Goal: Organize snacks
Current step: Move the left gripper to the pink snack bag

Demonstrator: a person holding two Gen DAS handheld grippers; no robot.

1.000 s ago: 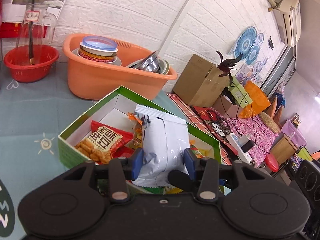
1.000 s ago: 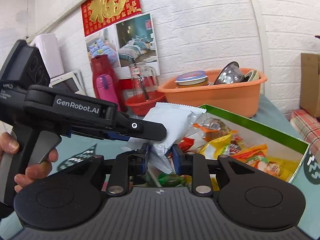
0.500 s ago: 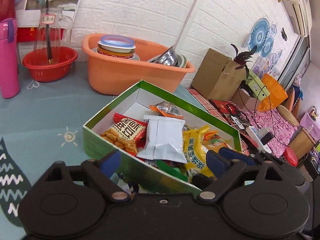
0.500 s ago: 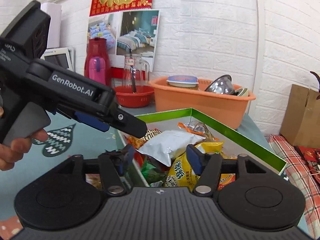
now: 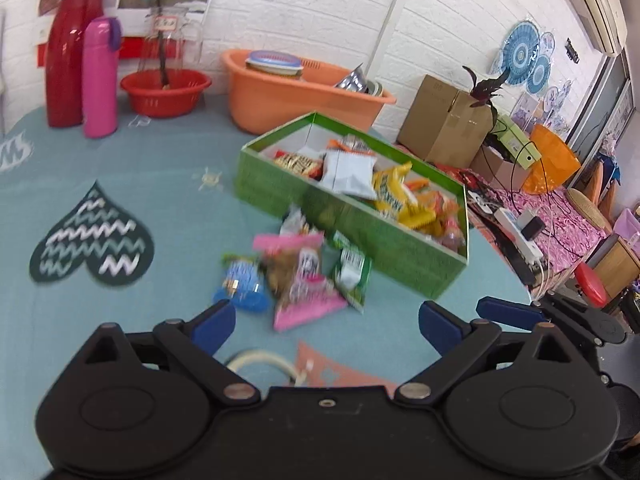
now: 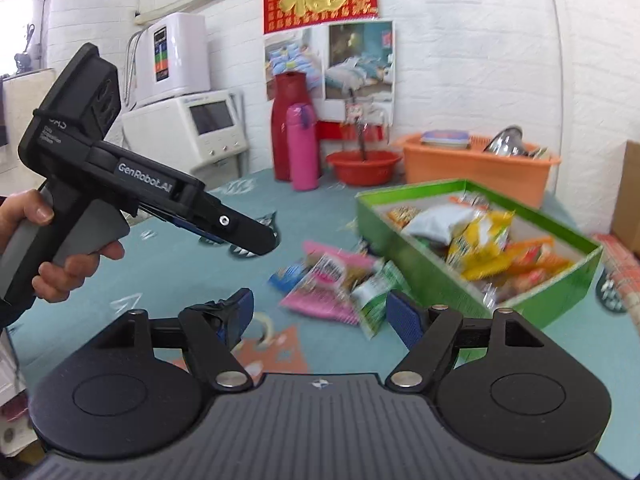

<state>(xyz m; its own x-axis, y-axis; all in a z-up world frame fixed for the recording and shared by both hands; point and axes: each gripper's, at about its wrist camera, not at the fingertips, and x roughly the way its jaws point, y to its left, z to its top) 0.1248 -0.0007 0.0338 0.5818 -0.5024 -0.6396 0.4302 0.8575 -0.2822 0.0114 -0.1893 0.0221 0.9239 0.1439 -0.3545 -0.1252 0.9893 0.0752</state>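
Left hand-held gripper [image 5: 322, 326] and right hand-held gripper [image 6: 320, 314], nearest the cameras: both sets of jaws spread fully, nothing between the blue pads, above the teal surface [image 5: 160, 184]. Beyond them, loose snack packets lie on the surface: a pink packet [image 5: 304, 280], a green packet [image 5: 351, 274] and a blue packet [image 5: 242, 280], touching one another. Just behind stands the green box [image 5: 352, 220], with a white packet [image 5: 347, 172] on top of yellow and orange ones. Farther back: orange basin [image 5: 296, 96], red basket [image 5: 166, 92], pink bottle [image 5: 100, 76].
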